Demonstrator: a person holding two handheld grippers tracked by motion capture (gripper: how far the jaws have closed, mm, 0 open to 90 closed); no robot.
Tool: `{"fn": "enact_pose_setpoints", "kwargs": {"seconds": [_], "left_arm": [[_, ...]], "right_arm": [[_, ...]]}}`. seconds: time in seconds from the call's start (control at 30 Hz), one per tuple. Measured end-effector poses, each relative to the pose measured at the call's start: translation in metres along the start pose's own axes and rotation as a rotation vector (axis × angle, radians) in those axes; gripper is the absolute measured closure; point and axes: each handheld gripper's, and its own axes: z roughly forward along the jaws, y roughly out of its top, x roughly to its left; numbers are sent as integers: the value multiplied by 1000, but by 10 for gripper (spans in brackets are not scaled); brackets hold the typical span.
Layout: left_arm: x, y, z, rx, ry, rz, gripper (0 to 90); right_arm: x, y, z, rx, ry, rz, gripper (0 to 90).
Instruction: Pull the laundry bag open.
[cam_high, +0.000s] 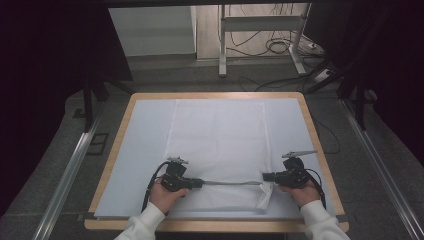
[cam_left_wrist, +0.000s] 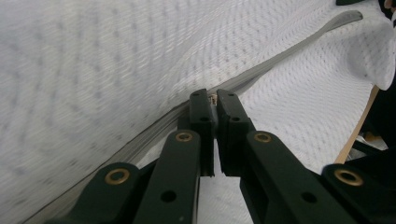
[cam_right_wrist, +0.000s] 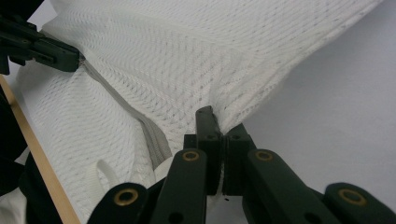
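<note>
On the counter (cam_high: 115, 165), a white mesh laundry bag (cam_high: 220, 135) lies flat as the left gripper (cam_high: 196, 183) pinches its grey zipper (cam_high: 230, 183) pull and the right gripper (cam_high: 266, 176) clamps the fabric at the bag's near corner.

It looks like a lab: a wooden table (cam_high: 320, 150) between dark curtains (cam_high: 55, 55), loose cables (cam_high: 277, 47) on the floor, metal frame legs (cam_high: 222, 45).

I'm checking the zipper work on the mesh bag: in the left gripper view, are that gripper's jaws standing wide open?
No: the left gripper has its jaws pressed together on the small zipper pull of the white mesh bag.
</note>
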Motion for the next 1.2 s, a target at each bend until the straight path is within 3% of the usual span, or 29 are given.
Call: {"fn": "enact_pose_setpoints", "kwargs": {"seconds": [0.77, 1.2], "left_arm": [[28, -19, -36, -33, 32, -61, 867], [33, -25, -46, -50, 50, -73, 867]], "right_arm": [[2, 0, 1, 0, 2, -3, 872], [2, -1, 1, 1, 3, -3, 873]]}}
